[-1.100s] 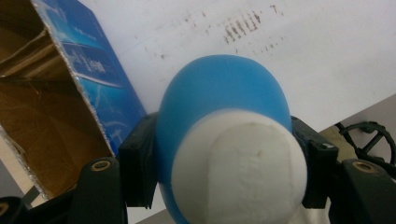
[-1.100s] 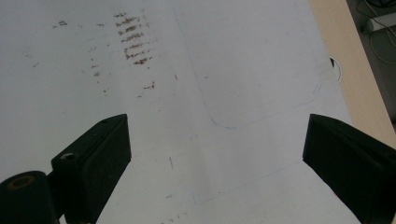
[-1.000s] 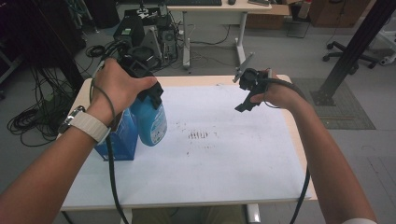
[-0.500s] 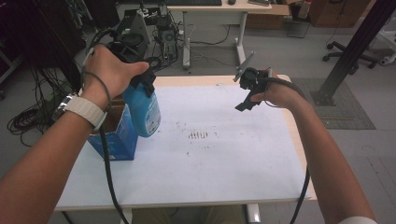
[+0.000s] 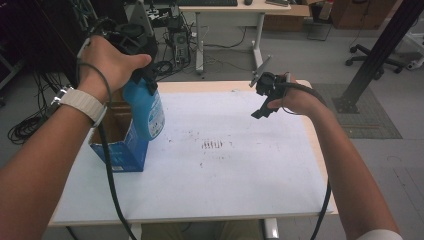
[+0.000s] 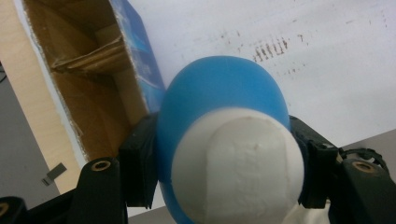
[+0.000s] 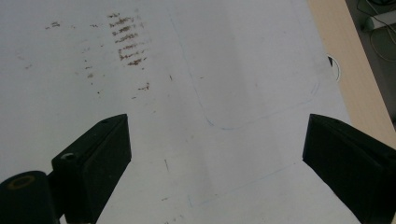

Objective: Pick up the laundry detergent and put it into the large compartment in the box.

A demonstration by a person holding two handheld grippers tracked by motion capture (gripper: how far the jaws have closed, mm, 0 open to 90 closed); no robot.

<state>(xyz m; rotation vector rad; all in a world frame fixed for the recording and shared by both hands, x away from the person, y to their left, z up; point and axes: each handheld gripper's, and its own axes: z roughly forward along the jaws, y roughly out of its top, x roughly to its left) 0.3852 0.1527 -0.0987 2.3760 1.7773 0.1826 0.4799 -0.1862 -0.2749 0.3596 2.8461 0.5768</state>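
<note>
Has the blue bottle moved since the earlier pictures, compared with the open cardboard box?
Yes. The blue bottle, clamped in the left gripper, has gone up and toward the far side of the table: earlier it overlapped the cardboard box, now it hangs above the box's right edge.

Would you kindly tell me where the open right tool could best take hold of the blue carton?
On the blue carton's upright wall near the open top, coming from above: the thin cardboard edge fits between the right tool's jaws, while the whole box looks too wide.
</note>
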